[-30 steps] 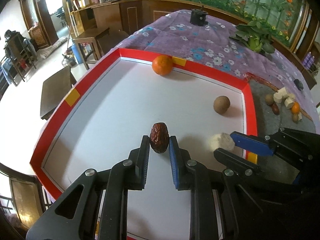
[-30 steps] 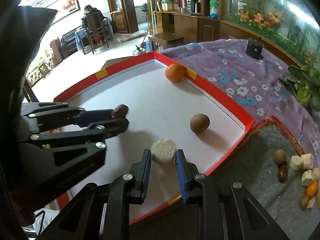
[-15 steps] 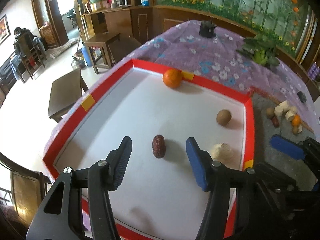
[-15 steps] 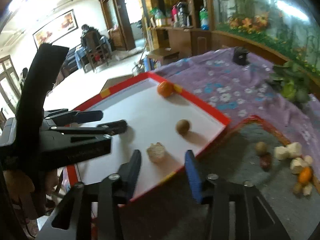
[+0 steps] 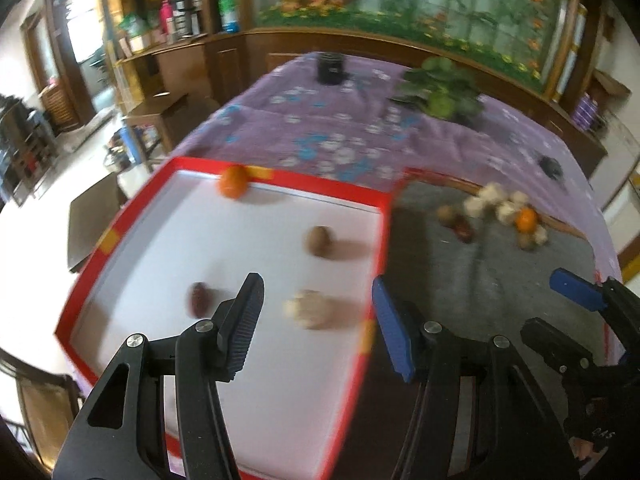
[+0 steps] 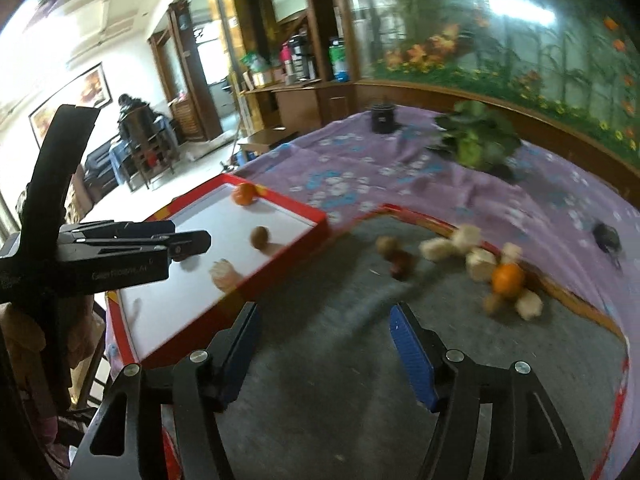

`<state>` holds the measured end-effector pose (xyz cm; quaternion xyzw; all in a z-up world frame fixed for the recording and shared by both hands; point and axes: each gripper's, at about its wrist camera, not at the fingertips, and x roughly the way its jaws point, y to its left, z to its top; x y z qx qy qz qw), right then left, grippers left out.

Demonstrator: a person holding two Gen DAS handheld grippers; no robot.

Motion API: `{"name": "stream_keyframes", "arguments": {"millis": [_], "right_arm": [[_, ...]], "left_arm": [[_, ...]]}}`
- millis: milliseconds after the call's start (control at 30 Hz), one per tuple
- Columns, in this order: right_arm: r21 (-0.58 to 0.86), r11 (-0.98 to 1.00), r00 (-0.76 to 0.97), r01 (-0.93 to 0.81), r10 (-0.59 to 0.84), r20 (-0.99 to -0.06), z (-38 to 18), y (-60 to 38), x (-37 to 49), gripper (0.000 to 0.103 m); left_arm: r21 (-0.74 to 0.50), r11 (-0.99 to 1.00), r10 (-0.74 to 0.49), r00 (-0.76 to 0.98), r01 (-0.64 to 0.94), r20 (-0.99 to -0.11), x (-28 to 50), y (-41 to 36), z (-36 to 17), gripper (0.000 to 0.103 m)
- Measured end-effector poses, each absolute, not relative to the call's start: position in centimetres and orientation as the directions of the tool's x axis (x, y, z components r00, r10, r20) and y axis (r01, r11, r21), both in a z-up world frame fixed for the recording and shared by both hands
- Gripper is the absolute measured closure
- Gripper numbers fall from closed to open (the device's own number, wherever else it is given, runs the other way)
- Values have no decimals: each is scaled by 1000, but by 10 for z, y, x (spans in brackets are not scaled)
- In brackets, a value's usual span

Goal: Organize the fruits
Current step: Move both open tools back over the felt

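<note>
A red-rimmed white tray (image 5: 384, 232) holds an orange (image 5: 233, 181), a brown round fruit (image 5: 319, 241), a dark red date (image 5: 198, 299) and a pale lumpy fruit (image 5: 309, 309). My left gripper (image 5: 316, 320) is open and empty, raised above the tray's near right part. My right gripper (image 6: 324, 344) is open and empty over the grey mat (image 6: 340, 320). A pile of loose fruit lies on the mat: an orange (image 6: 507, 278), pale pieces (image 6: 466, 236) and brown ones (image 6: 387, 245). The tray (image 6: 280, 272) also shows in the right wrist view.
A purple flowered cloth (image 5: 340, 140) covers the table. A green leafy plant (image 5: 444, 92) and a black cup (image 5: 329, 67) stand at the back. A small dark object (image 5: 551, 168) lies at the far right. Wooden furniture and stools stand left of the table.
Both grippers let go of their fruit, opened wide and pulled back. They have swung right toward the grey mat. The date and the pale fruit stay in the tray.
</note>
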<state>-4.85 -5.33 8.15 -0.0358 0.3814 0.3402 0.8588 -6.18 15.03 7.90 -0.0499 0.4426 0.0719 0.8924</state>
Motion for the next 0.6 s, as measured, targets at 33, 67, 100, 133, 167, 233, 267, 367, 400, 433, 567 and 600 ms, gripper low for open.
{"name": "stream_keyframes", "arguments": {"millis": [33, 67, 100, 133, 167, 233, 267, 367, 400, 433, 567, 600], "right_arm": [[214, 764, 471, -609, 565, -677, 80, -62, -48, 39], [238, 761, 461, -603, 576, -675, 78, -72, -48, 39], [251, 761, 458, -599, 582, -672, 77, -78, -47, 39], [262, 766, 461, -587, 582, -670, 76, -85, -47, 38], [268, 776, 470, -571, 576, -668, 74, -94, -47, 38], [282, 786, 479, -550, 574, -665, 72, -106, -45, 38], [290, 789, 479, -541, 573, -665, 70, -112, -44, 38], [290, 798, 479, -529, 562, -674, 66, -123, -42, 38], [279, 805, 484, -523, 551, -680, 65, -125, -41, 38], [269, 813, 491, -516, 538, -686, 64, -127, -40, 38], [302, 807, 486, -508, 558, -673, 59, -138, -34, 38], [310, 804, 484, -508, 564, -669, 59, -140, -33, 38]], "left_arm": [[-30, 988, 70, 601, -154, -796, -59, 142, 79, 46], [-34, 990, 53, 602, -133, -796, -55, 133, 78, 46], [-36, 992, 46, 601, -124, -798, -52, 127, 77, 46], [-43, 993, 33, 598, -111, -801, -48, 120, 76, 46], [-52, 994, 15, 592, -97, -806, -43, 114, 73, 46], [-69, 994, -10, 567, -82, -824, -31, 103, 68, 46], [-79, 994, -21, 561, -80, -828, -26, 98, 66, 46], [-75, 994, -16, 550, -85, -835, -9, 88, 61, 46], [-70, 993, -9, 547, -91, -837, -3, 85, 60, 46], [-74, 992, -7, 545, -100, -838, 6, 83, 59, 46], [-88, 986, 1, 527, -143, -850, 32, 80, 54, 46], [-89, 984, 5, 523, -154, -852, 38, 80, 53, 46]]}}
